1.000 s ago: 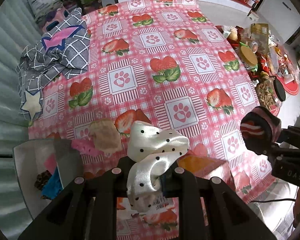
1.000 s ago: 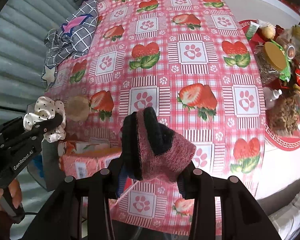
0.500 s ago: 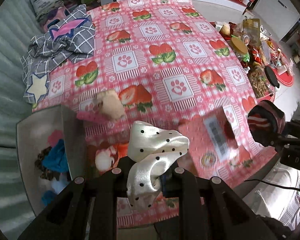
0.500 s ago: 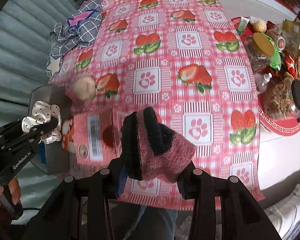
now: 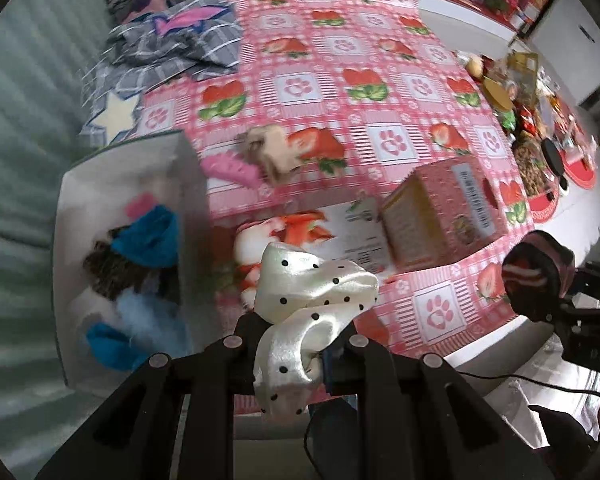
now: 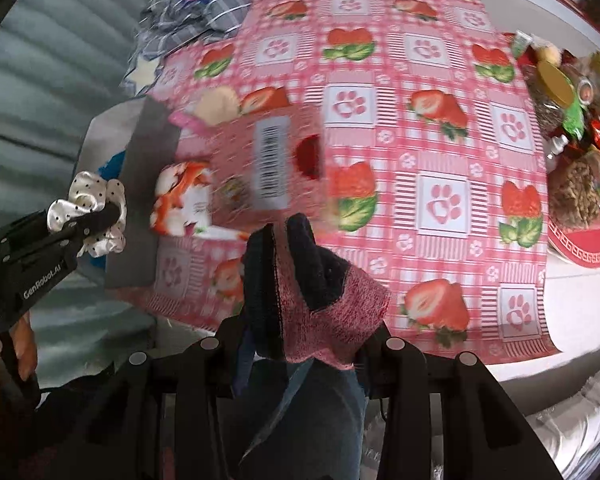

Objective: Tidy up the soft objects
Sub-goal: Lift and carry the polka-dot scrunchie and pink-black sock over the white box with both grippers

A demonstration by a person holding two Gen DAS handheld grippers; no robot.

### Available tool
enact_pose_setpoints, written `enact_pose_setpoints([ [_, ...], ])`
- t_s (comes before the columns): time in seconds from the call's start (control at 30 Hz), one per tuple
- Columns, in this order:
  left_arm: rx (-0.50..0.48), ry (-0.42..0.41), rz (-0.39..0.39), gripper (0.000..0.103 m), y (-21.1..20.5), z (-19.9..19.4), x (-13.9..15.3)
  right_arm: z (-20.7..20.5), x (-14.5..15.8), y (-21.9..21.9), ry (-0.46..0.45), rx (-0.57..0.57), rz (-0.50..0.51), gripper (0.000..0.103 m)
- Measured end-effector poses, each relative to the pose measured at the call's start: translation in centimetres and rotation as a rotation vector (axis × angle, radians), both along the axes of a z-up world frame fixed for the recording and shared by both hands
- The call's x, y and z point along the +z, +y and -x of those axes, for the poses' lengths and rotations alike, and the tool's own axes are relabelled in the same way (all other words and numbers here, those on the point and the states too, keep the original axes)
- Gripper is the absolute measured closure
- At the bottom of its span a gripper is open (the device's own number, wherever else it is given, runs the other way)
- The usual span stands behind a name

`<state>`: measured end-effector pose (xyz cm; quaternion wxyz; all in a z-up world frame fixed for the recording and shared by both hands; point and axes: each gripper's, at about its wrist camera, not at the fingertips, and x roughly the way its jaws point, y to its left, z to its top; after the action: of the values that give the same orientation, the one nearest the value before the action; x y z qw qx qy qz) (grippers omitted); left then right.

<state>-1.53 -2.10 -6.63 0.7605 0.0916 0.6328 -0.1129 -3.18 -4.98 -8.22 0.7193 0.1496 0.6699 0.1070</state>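
the left gripper (image 5: 296, 344) is clenched on a limp, slippery white satin polka-dot scrunchie (image 5: 312, 300) near the table's front edge; the right gripper (image 6: 300, 332) pinches a soft, light pink-and-navy knitted sock (image 6: 320, 292) mid-bunch.

White black-dotted scrunchie (image 5: 312, 300), pink-and-navy sock (image 6: 320, 288), pink strawberry-print tablecloth (image 5: 380, 92)

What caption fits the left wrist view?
Left gripper holds a polka-dot scrunchie beside the white bin of soft items.

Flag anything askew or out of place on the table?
The pink carton lies tipped on its side at the near edge, barcode up, beside the grey bin. A beige sock and pink item sit loose outside the bin.
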Motion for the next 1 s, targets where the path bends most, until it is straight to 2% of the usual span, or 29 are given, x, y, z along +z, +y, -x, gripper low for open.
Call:
enact_pose_setpoints([
  [0.4,0.188,-0.036,0.016,0.083,7.3,1.1,1.0,-2.1,2.2,7.1,-0.043,0.195,0.019,0.061],
  [1.0,0.448,-0.025,0.014,0.083,16.1,2.8,0.0,-6.7,4.7,19.6,-0.104,0.521,-0.003,0.061],
])
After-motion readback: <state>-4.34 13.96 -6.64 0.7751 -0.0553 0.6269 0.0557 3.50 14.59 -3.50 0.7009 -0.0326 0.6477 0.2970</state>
